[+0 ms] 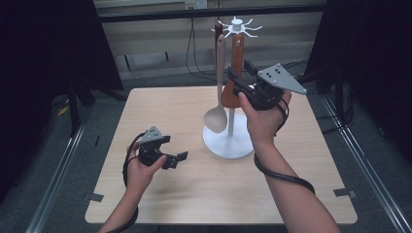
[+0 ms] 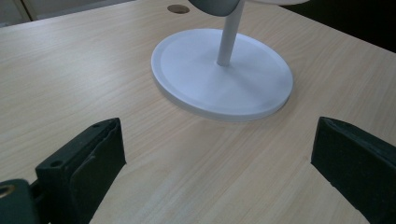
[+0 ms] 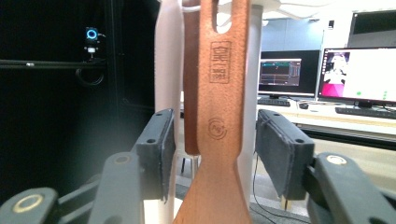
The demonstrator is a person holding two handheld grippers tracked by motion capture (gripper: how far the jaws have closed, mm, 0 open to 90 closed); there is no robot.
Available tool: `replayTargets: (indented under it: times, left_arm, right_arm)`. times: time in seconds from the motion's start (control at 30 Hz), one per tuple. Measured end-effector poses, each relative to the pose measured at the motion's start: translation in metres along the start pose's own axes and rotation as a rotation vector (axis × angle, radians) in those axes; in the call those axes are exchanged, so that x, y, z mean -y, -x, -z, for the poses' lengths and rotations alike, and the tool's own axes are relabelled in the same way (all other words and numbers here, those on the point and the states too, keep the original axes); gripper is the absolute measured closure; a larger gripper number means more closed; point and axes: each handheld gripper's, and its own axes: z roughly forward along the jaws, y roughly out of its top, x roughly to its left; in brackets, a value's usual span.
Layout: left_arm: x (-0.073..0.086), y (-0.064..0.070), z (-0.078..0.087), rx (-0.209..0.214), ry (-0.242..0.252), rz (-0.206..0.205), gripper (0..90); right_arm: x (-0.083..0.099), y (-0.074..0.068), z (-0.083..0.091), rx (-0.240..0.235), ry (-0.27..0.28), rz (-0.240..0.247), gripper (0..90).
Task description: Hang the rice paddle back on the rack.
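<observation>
A white utensil stand (image 1: 228,141) with a round base (image 2: 222,74) is on the table's right half. From its top hooks hang a pale spoon (image 1: 219,92) and a brown wooden spatula (image 1: 237,51). My right gripper (image 1: 241,70) is raised at the spatula's handle. In the right gripper view the spatula (image 3: 219,93) hangs between the two pads with a gap on each side, so my right gripper (image 3: 215,154) is open. My left gripper (image 1: 175,148) is low over the table, left of the base, open and holding nothing (image 2: 217,168).
A darker brown utensil (image 3: 190,93) hangs just behind the spatula. The wooden table (image 1: 160,107) has bare room on its left half and near edge. Dark curtains flank both sides. Cables lie on the floor behind. Lit monitors (image 3: 357,74) stand far off.
</observation>
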Motion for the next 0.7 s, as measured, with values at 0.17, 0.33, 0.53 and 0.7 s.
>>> replayTargets:
  times: [0.17,0.33,0.53,0.7]
  left_arm:
    - [0.0,0.0,0.001,0.0,0.004,0.003,2.7]
    - [0.0,0.0,0.0,0.002,0.002,0.006,2.7]
    - [0.0,0.0,0.0,0.001,0.004,0.008,2.7]
    - [-0.002,0.0,-0.002,0.008,0.006,0.008,2.7]
  right_arm:
    - [0.0,0.0,0.002,-0.004,-0.001,-0.002,42.5]
    - [0.003,0.002,0.005,-0.024,-0.008,-0.023,36.0]
    - [0.011,0.006,0.009,-0.058,-0.006,-0.03,28.5]
    - [0.016,0.01,0.014,-0.074,-0.015,-0.046,23.3]
